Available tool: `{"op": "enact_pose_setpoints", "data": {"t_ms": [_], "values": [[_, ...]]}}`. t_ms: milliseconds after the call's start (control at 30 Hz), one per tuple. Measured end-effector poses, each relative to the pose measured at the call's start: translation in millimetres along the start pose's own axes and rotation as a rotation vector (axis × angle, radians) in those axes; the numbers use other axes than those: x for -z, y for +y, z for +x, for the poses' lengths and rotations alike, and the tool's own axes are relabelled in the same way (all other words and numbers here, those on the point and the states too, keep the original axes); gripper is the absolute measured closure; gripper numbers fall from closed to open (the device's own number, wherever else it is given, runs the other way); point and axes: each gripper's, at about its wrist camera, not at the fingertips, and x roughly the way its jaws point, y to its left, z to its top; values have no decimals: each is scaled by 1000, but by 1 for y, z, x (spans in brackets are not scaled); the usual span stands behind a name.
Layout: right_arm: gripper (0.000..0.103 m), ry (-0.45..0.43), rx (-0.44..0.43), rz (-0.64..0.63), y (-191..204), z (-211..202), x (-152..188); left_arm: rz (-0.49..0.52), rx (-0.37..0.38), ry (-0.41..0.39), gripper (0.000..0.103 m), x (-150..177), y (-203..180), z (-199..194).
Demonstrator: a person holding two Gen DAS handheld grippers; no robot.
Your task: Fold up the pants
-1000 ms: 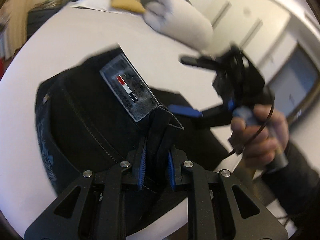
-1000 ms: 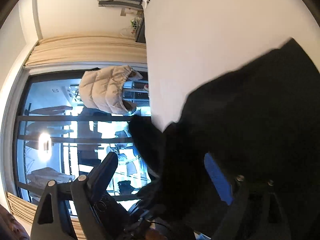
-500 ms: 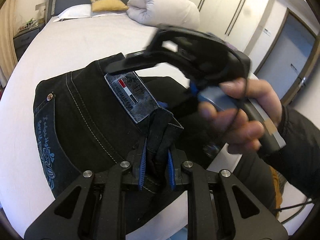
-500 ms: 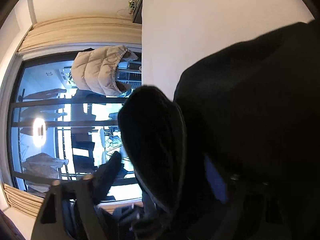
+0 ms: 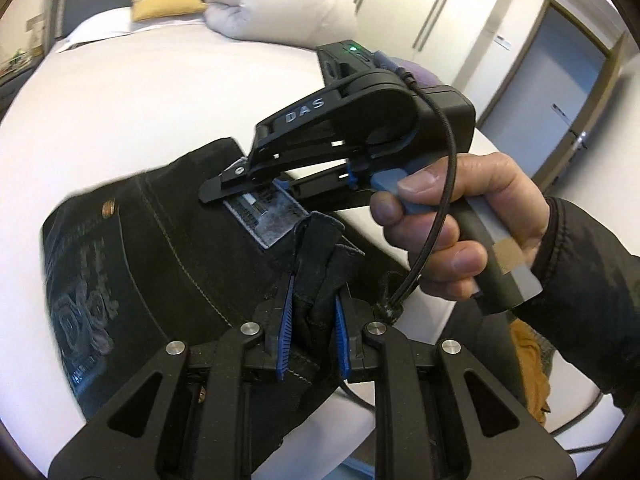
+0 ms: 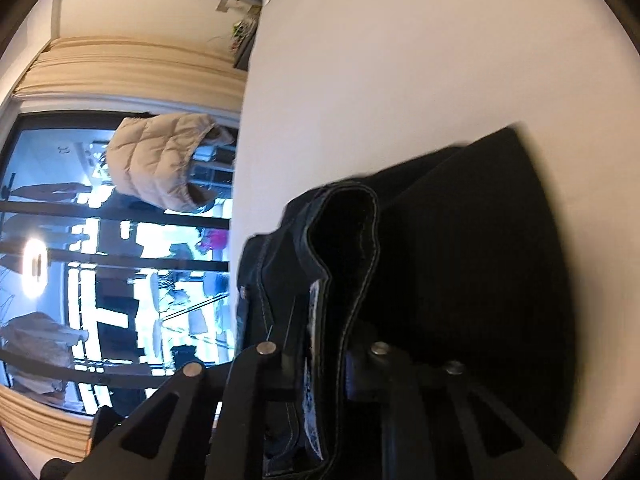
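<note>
Black jeans (image 5: 160,248) with a grey brand patch (image 5: 268,216) lie on a white bed (image 5: 140,92). My left gripper (image 5: 313,312) is shut on a bunched corner of the waistband at the bed's near edge. My right gripper (image 5: 240,190), held by a hand, reaches over the patch from the right. In the right wrist view my right gripper (image 6: 320,344) is shut on the waistband (image 6: 344,248) with the patch between its fingers. The dark jeans (image 6: 472,248) spread beyond it on the bed (image 6: 400,60).
A rolled white duvet (image 5: 280,4) and a yellow pillow (image 5: 168,2) lie at the head of the bed. Wardrobe doors (image 5: 432,4) and a room door (image 5: 560,64) stand to the right. A window with a beige jacket (image 6: 160,168) shows in the right wrist view.
My right gripper came in from the right, over the waistband, and closed on it at the patch. My left gripper kept its hold on the waistband corner.
</note>
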Motion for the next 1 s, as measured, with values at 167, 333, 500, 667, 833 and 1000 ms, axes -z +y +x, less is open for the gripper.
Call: {"op": "enact_pose_setpoints", "data": {"t_ms": [167,333,500,667,833,1000], "values": [[87,0,50,-11,-14,-20,-10,44,16,18,86,-20,-23,31],[87,18,87,-10,-29,-28,-16,65,15,46,86,-34,-44,58],[87,20,82,7,-43,-27,-15,70,9,63,86,-32,-49,63],[87,10,62,24,-56,-26,-9,89,-7,82,86,-27,-60,71],[87,-24,-5,94,-76,-33,-13,101,-23,93,82,-28,-69,83],[87,-27,29,93,-72,-32,-17,102,-27,94,75,-31,-75,82]]}}
